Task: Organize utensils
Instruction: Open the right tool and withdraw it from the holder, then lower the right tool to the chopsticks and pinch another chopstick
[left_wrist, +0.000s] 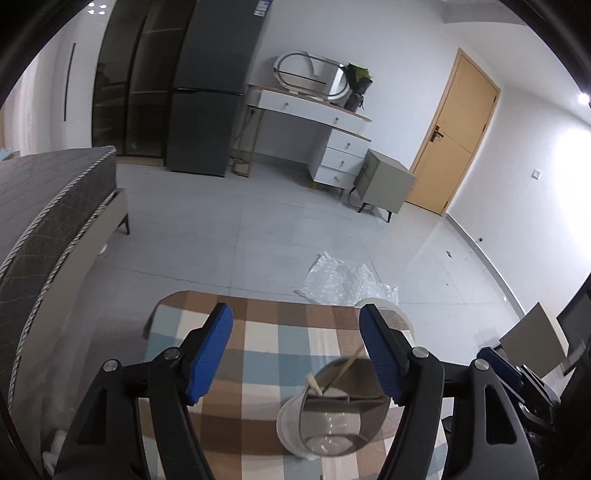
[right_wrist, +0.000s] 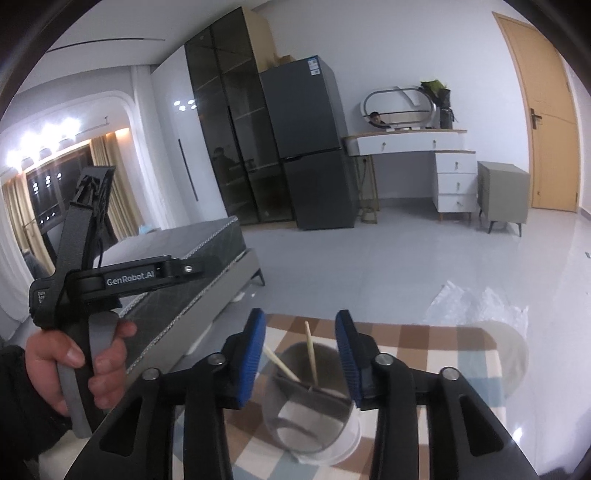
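Two chopsticks (right_wrist: 312, 356) between right fingers (right_wrist: 255, 354)

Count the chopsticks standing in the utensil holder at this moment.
2. In the right wrist view, one chopstick leans left over the utensil holder rim; the other chopstick stands nearly upright in the rear compartment. Shorter utensils lower inside may be hidden.

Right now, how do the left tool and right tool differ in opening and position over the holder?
The left tool gapes wide; the right tool is narrower, though also open. The left tool sits left of the utensil holder; the right tool straddles it. Both hold nothing and hover over the checkered cloth.
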